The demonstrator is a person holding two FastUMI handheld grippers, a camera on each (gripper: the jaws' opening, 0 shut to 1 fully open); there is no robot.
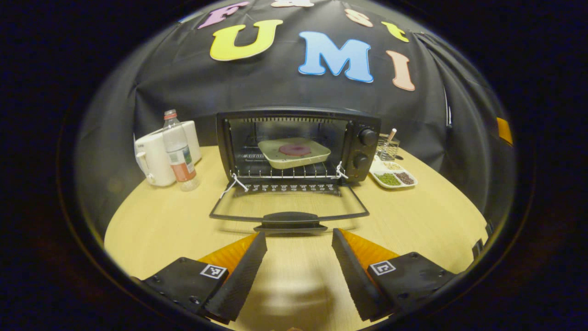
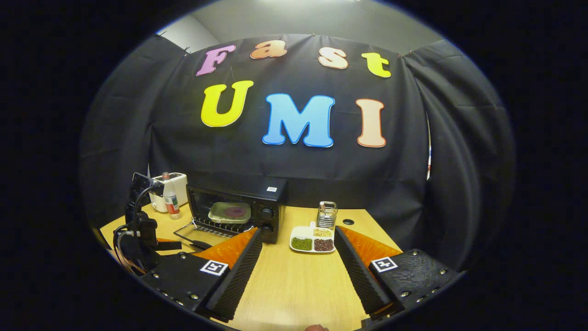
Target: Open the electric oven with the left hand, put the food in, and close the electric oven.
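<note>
1. The electric oven (image 1: pixel 298 145) stands at the back of the wooden table (image 1: pixel 161 225), its door (image 1: pixel 289 209) folded fully down and lying flat toward the front.
2. The food (image 1: pixel 294 150), a reddish round piece on a pale square tray (image 1: pixel 294 153), sits on the wire rack (image 1: pixel 285 172) inside the oven cavity.
3. The left gripper (image 1: pixel 298 239) hovers low over the table just in front of the door handle (image 1: pixel 289 218); its fingers are spread wide and hold nothing.
4. The right gripper (image 2: pixel 297 239) is held well back from the oven and off to its right, fingers likewise wide apart and empty (the left gripper, with its cables, shows at the left edge of the right gripper view).
5. Left of the oven: a white kettle (image 1: pixel 154 154) with a plastic bottle (image 1: pixel 179 151) just in front of it.
6. Right of the oven: a divided dish of beans (image 1: pixel 394 175) and, behind it, a wire holder (image 1: pixel 387 148).
</note>
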